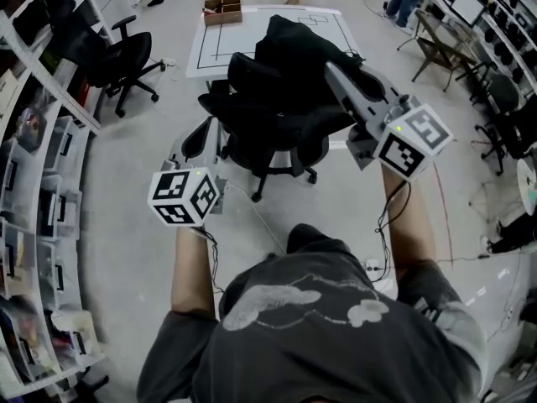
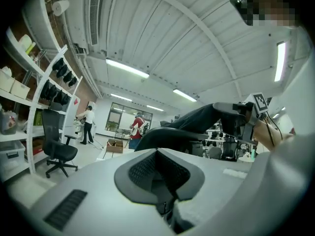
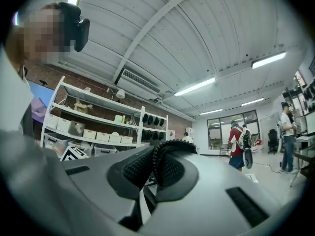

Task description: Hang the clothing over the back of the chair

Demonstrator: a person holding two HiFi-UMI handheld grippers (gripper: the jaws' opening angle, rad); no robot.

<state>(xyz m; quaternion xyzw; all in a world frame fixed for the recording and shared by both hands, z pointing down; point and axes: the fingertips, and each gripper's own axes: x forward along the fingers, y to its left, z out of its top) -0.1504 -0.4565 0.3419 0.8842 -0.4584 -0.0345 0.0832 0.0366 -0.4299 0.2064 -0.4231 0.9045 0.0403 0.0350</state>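
Observation:
A black office chair [image 1: 273, 137] stands right in front of me, and dark clothing [image 1: 294, 44] lies draped over its far, upper part. In the left gripper view the clothing [image 2: 194, 119] rises over the chair's curved back [image 2: 165, 136]. My right gripper [image 1: 334, 72] reaches in from the right with its tip beside the clothing. It [image 3: 155, 168] is shut, with no cloth between the pads. Low on the chair's left side, by the armrest, is my left gripper [image 1: 201, 137]. It [image 2: 158, 173] is shut and empty.
A white table top with black lines [image 1: 327, 23] and a cardboard box [image 1: 222, 8] lie beyond the chair. A second black office chair [image 1: 117, 57] stands far left by curved shelving [image 1: 38, 183]. A folding chair [image 1: 440, 49] and desks are at right. People stand at the far end.

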